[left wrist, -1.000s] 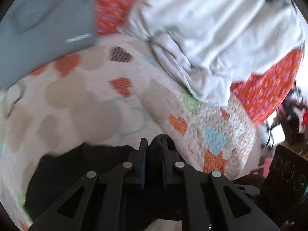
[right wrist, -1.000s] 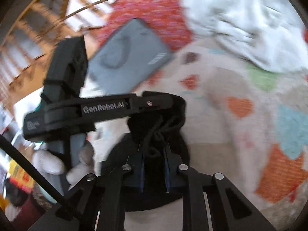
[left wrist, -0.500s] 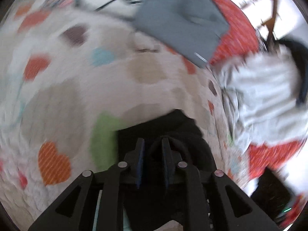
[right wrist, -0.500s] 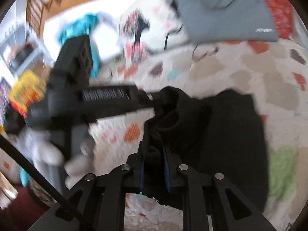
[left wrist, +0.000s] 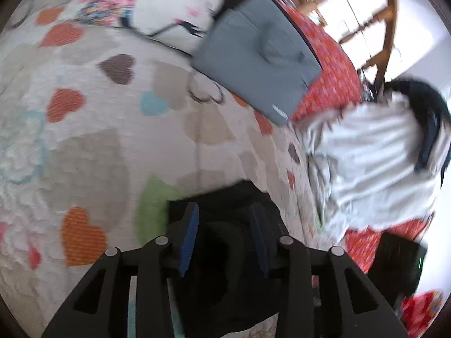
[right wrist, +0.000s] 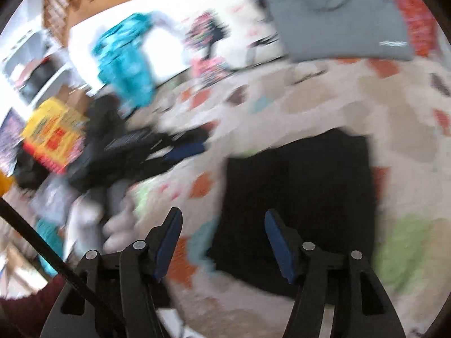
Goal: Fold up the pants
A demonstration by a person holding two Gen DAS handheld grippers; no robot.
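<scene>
The black pants (right wrist: 304,197) lie folded in a flat rectangle on the heart-patterned quilt (right wrist: 324,101). In the left wrist view the pants (left wrist: 225,267) lie directly under my left gripper (left wrist: 224,219), which is open with its blue pads apart just above the cloth. My right gripper (right wrist: 222,225) is open and empty, above the left edge of the pants. The left gripper (right wrist: 157,146) shows blurred at the left of the right wrist view.
A grey cushion (left wrist: 259,64) and a red patterned pillow (left wrist: 329,73) lie at the far side of the bed. A crumpled white garment (left wrist: 375,163) lies to the right. Toys and a yellow box (right wrist: 53,132) stand beyond the bed's left edge.
Both grippers have opened and let go of the black pants. The pants now lie flat on the quilt. The right gripper has drawn back to the left.
</scene>
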